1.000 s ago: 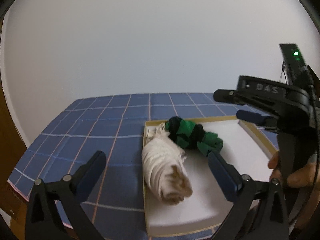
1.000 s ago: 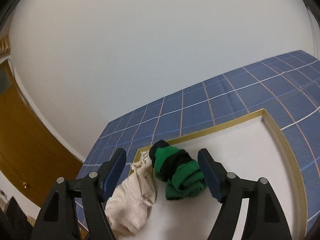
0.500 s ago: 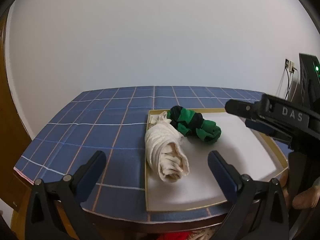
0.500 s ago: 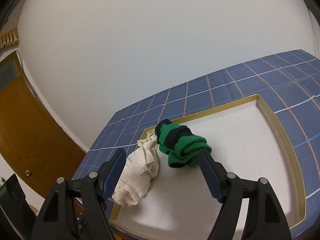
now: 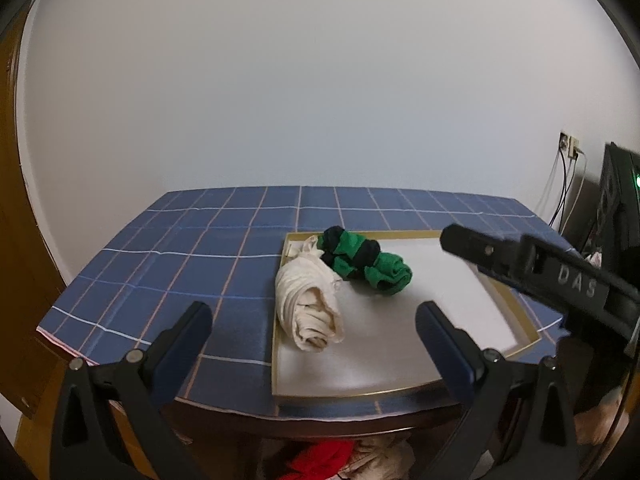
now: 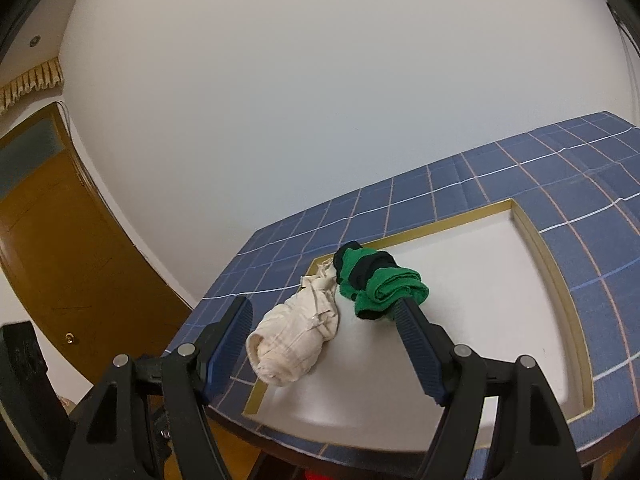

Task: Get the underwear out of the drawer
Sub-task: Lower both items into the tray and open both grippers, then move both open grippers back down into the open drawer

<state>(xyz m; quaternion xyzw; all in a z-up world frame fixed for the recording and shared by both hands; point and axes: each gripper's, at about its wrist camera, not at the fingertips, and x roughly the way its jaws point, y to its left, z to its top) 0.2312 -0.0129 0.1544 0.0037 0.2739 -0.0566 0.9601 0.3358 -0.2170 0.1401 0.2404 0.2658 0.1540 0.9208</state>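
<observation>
My left gripper [image 5: 314,336] stands with its blue pads spread wide and nothing between them, hovering off the front edge of the surface [image 5: 192,256]. My right gripper [image 6: 324,332] is equally wide and empty. From the left camera its black body juts in over the surface's right edge.

The surface wears a blue checked cloth. On it sits a shallow white tray with a gold rim [image 5: 400,393], near the front right corner. Two rolled pieces of underwear lie in the tray's back left corner: a cream roll [image 5: 308,308] along the left rim, and a green and dark striped roll [image 5: 366,262] just beside it, apparently touching. I judge they were set there deliberately, since the tray looks like the drop-off place and grouping them in one corner leaves the rest free.

Below the front edge I can make out red and pale fabric [image 5: 328,460], probably more underwear in an open drawer, though that part is dim and cut off.

Compared with a second ago, both cameras sit farther back from the tray. The whole front edge and the fabric beneath are now visible, and neither roll has shifted. I read this as both grippers pulling back toward the drawer for another piece.
</observation>
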